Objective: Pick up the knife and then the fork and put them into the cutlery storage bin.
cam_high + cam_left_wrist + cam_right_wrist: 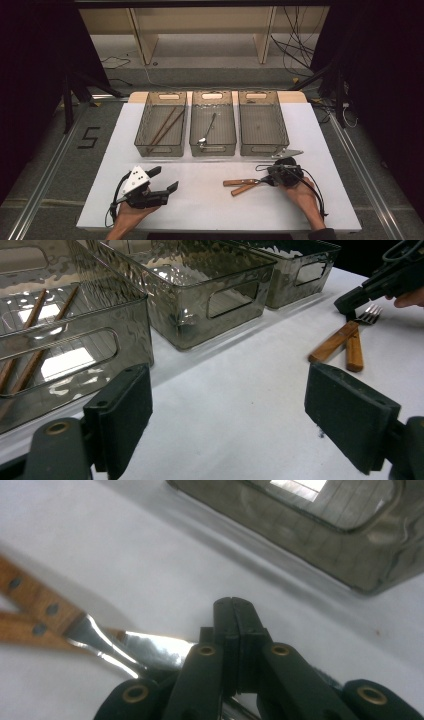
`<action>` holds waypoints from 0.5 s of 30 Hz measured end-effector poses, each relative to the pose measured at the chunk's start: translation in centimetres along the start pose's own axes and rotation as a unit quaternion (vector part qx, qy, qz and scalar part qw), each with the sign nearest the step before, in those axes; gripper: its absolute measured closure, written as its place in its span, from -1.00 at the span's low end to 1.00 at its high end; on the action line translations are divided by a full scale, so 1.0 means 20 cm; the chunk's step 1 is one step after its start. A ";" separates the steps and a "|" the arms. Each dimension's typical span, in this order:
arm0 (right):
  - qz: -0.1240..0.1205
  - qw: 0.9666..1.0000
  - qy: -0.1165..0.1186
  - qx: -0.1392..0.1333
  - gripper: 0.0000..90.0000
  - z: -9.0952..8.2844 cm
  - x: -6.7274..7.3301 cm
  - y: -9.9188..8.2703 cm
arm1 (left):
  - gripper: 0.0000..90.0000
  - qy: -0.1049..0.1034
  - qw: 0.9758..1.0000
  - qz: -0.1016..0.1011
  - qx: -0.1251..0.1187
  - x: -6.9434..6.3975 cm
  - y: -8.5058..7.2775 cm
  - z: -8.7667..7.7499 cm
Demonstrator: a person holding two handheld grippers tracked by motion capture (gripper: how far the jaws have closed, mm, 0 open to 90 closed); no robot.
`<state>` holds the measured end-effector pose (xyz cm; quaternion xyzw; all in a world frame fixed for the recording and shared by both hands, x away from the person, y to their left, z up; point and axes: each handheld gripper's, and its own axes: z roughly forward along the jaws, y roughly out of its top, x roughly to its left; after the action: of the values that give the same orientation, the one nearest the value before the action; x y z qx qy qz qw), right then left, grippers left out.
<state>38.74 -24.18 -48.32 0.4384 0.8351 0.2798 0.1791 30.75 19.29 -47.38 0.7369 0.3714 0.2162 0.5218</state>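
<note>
Jaws of right gripper (232, 611) pressed together, empty, above fork (145, 652).

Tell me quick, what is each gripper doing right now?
Left gripper: open, holding nothing.
Right gripper: closed with nothing between its tips, beside the two wooden-handled utensils.

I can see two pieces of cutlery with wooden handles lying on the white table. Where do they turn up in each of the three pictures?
High view: the wooden-handled cutlery lies right of centre, just left of the right gripper.
Left gripper view: upper right, with fork tines beside the right gripper.
Right gripper view: at the left edge, metal necks running under the shut jaws.
Shared landmark: the right-hand bin.
</note>
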 end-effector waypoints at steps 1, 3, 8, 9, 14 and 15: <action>0.002 1.000 0.002 0.001 1.00 -0.01 0.00 -0.01 | -0.58 0.000 1.000 0.000 0.000 0.00 0.00 0.00; 0.001 1.000 0.001 0.003 1.00 -0.02 0.00 -0.02 | -0.58 0.000 1.000 0.000 0.000 0.00 0.00 0.00; 0.003 1.000 0.005 0.007 1.00 -0.05 0.01 -0.06 | -0.58 0.001 1.000 0.002 0.000 0.00 0.00 0.00; 0.002 1.000 0.006 0.008 1.00 -0.06 0.01 -0.06 | -0.58 0.001 1.000 0.001 0.000 0.00 0.00 0.00; 0.001 1.000 0.012 0.013 1.00 -0.09 0.03 -0.09 | -0.58 -0.001 1.000 0.001 0.000 0.00 0.00 0.00; 0.000 1.000 0.013 0.013 1.00 -0.09 0.03 -0.10 | -0.58 -0.003 1.000 -0.001 0.000 0.01 0.00 0.00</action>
<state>36.15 -25.05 -48.13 0.4367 0.8411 0.2745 0.1627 30.81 19.39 -47.44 0.7374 0.3703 0.2138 0.5229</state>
